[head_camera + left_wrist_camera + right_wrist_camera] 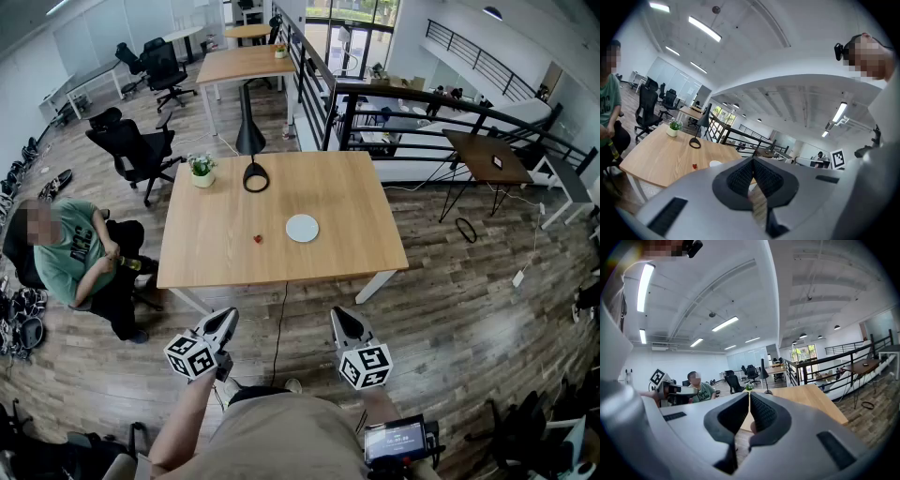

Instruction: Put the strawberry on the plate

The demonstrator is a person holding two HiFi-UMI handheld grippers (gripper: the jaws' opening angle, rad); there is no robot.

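Both grippers hang short of the wooden table (370,244), jaws pressed together on nothing. The strawberry (258,239) lies on the tabletop at one o'clock from the left gripper (227,319), which is nearer than the right gripper (337,315). It is too small to show its long axis. The white plate (302,228) sits at its two o'clock. A lamp base (255,176) and potted plant (202,170) stand beyond, blocking nothing.

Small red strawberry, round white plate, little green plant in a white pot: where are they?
Small red strawberry (258,239): head view, its middle.
Round white plate (302,228): head view, its bare middle.
Green plant in white pot (203,179): head view, the pot.
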